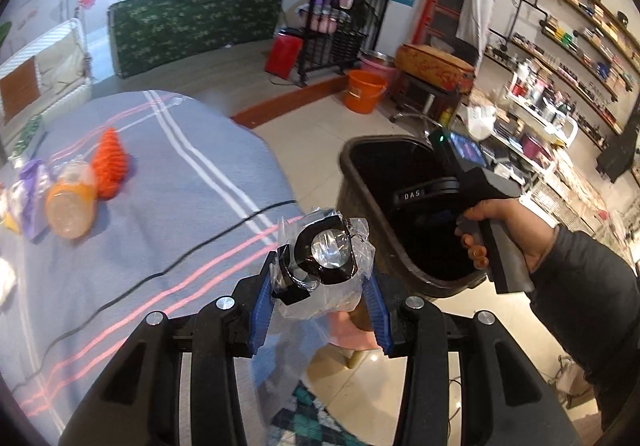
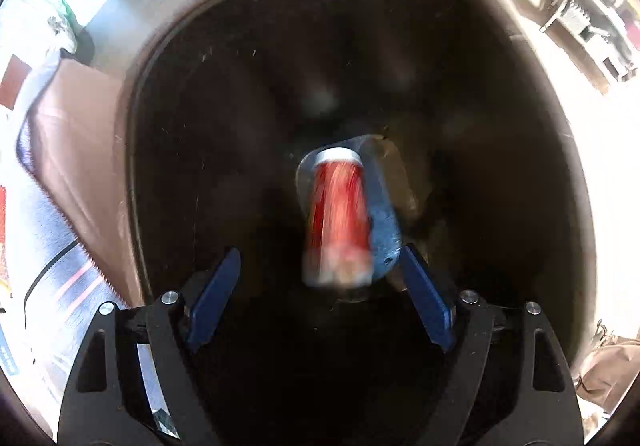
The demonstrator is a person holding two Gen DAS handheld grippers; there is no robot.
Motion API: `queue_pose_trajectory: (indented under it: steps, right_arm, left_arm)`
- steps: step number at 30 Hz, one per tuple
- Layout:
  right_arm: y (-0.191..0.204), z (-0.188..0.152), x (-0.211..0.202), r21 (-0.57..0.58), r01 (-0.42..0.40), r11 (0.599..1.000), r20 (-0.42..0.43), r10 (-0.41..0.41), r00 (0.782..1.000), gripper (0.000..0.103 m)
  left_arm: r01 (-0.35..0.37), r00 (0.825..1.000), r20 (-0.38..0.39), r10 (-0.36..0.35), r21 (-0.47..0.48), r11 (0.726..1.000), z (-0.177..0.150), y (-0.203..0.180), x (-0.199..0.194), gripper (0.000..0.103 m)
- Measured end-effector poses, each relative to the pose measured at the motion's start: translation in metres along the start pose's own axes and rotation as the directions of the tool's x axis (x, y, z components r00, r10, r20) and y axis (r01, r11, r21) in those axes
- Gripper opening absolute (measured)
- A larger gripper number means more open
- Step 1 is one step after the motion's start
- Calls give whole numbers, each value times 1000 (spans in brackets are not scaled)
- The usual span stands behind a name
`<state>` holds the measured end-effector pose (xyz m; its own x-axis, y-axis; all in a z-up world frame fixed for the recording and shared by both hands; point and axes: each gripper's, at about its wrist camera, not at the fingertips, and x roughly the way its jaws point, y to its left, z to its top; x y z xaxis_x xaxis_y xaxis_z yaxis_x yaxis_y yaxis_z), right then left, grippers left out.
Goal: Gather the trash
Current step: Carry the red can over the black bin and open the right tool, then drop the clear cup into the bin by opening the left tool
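Trash: red can (image 2: pixel 340 213) is dropped from wide right claw (image 2: pixel 320 286) into bin (image 2: pixel 132 149); plastic wrapper (image 1: pixel 324 266), held by left claw (image 1: pixel 320 298), should be carried right over it

The left claw (image 1: pixel 322 286) has black arms with round silver screws and two blue ridged fingers (image 1: pixel 262 310). The right claw (image 2: pixel 320 294) looks the same: black arms, silver screws, blue fingers (image 2: pixel 214 298). Its black handle says "DAS" in white and has a small green light. The person wears a dark sleeve (image 1: pixel 588 286).
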<state>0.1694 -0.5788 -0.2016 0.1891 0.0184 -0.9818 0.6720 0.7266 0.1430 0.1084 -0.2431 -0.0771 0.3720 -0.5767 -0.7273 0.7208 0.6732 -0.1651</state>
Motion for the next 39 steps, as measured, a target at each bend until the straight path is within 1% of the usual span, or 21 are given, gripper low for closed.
queue_pose_trajectory:
  steps: [2, 4, 5, 8, 10, 11, 14, 15, 17, 20, 22, 23, 25, 27, 29, 31, 33, 35, 39]
  right_arm:
    - [-1, -13, -18, -5, -16, 1000, 44, 16, 999, 81]
    - [-10, -25, -45, 1, -17, 1000, 116, 17, 993, 81]
    - [-14, -35, -59, 1, -12, 1000, 160, 11, 987, 81]
    - [-28, -70, -108, 28, 15, 999, 306, -23, 952, 81]
    - [-37, -97, -130, 56, 25, 998, 369, -44, 928, 82]
    - [-46, -110, -144, 73, 30, 997, 403, -57, 913, 82]
    - [-81, -133, -170, 123, 57, 991, 471, -108, 875, 83]
    - [-90, -137, -178, 138, 59, 989, 486, -120, 866, 84]
    - [-108, -155, -192, 185, 57, 981, 509, -146, 849, 87]
    - [-133, -181, -192, 235, 46, 971, 517, -165, 840, 87]
    - [-144, -193, -194, 256, 51, 965, 525, -183, 831, 87]
    - [-146, -195, -188, 264, 50, 963, 529, -187, 828, 87]
    - [-154, -205, -187, 277, 38, 960, 531, -185, 827, 87]
    - [-161, -212, -190, 282, 36, 959, 533, -188, 825, 87]
    - [-166, -214, -190, 292, 29, 956, 533, -188, 825, 87]
    - [-172, -212, -190, 297, 20, 955, 538, -184, 823, 87]
    - [-172, -211, -188, 299, 18, 954, 537, -183, 823, 87]
    - [-170, -211, -188, 298, 6, 955, 540, -174, 824, 87]
    - [-164, -205, -188, 281, 9, 960, 548, -168, 819, 88]
  left_arm:
    - [18, 1000, -9, -18, 25, 1000, 5, -10, 9, 41]
    - [42, 999, -19, -41, 54, 998, 11, -22, 19, 41]
    - [60, 998, -28, -58, 66, 996, 14, -31, 26, 41]
    - [101, 994, -59, -95, 100, 990, 24, -55, 48, 41]
    - [121, 991, -78, -112, 131, 984, 29, -70, 62, 41]
    - [127, 989, -89, -114, 151, 980, 31, -81, 70, 41]
    - [146, 985, -119, -124, 197, 969, 36, -105, 90, 41]
    - [152, 984, -129, -127, 210, 966, 37, -112, 95, 41]
    - [170, 979, -153, -138, 229, 958, 39, -126, 106, 41]
    - [172, 975, -185, -125, 267, 948, 36, -141, 122, 41]
    - [177, 968, -223, -114, 288, 941, 33, -150, 137, 41]
    - [172, 967, -236, -101, 301, 938, 32, -153, 143, 41]
    - [149, 965, -252, -67, 323, 935, 32, -158, 154, 41]
    - [150, 959, -278, -60, 315, 937, 31, -158, 162, 42]
    - [150, 955, -289, -62, 293, 944, 33, -157, 164, 48]
    - [131, 960, -277, -44, 301, 945, 33, -156, 162, 63]
    - [126, 964, -260, -46, 303, 945, 30, -158, 157, 69]
    - [136, 965, -254, -59, 296, 946, 30, -156, 152, 72]
    - [141, 973, -219, -78, 287, 948, 32, -154, 136, 80]
